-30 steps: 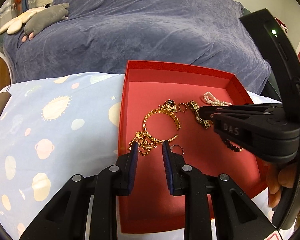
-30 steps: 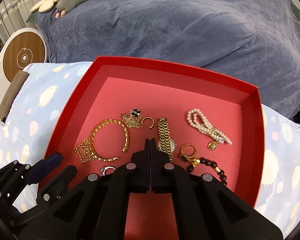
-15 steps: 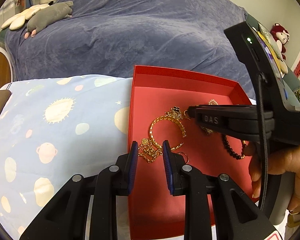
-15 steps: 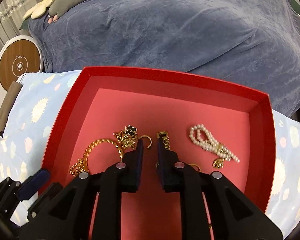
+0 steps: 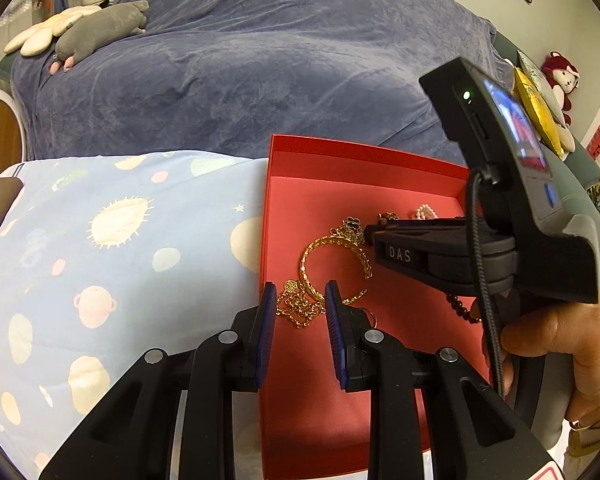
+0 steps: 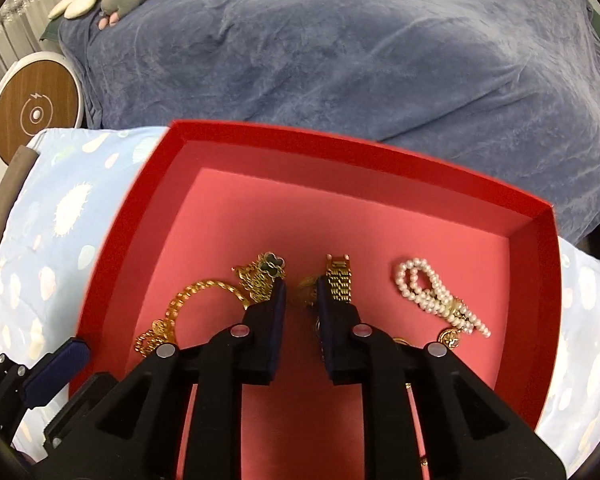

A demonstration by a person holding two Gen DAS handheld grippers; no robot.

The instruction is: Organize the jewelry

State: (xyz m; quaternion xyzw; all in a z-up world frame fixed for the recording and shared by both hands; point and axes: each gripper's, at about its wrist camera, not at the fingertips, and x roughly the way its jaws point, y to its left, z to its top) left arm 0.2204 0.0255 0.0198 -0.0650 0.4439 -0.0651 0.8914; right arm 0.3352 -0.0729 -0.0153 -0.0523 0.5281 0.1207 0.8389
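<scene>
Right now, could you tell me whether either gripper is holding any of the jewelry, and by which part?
Nothing is held. The right gripper is open around a small gold hoop; the left gripper is open above the gold chain.

- Far half of the red tray (image 6: pixel 400 168) floor lies bare, from the back wall down to the jewelry.
- Right gripper (image 6: pixel 301 288) is parted low in the tray, a small gold piece in the gap; clover pendant (image 6: pixel 271 263) just left, gold watch band (image 6: pixel 339 280) against its right finger.
- Pearl bracelet (image 6: pixel 436 294) lies apart on the right, bare floor between it and the watch band.
- Left gripper (image 5: pixel 300 300) is parted over the gold chain (image 5: pixel 300 308); the gold bangle (image 5: pixel 332 258) lies just ahead.
- The right gripper's body crosses the tray on the right, covering the dark bead string (image 5: pixel 460 310).
- Left of the tray wall, the patterned blue sheet (image 5: pixel 120 248) is unobstructed.
</scene>
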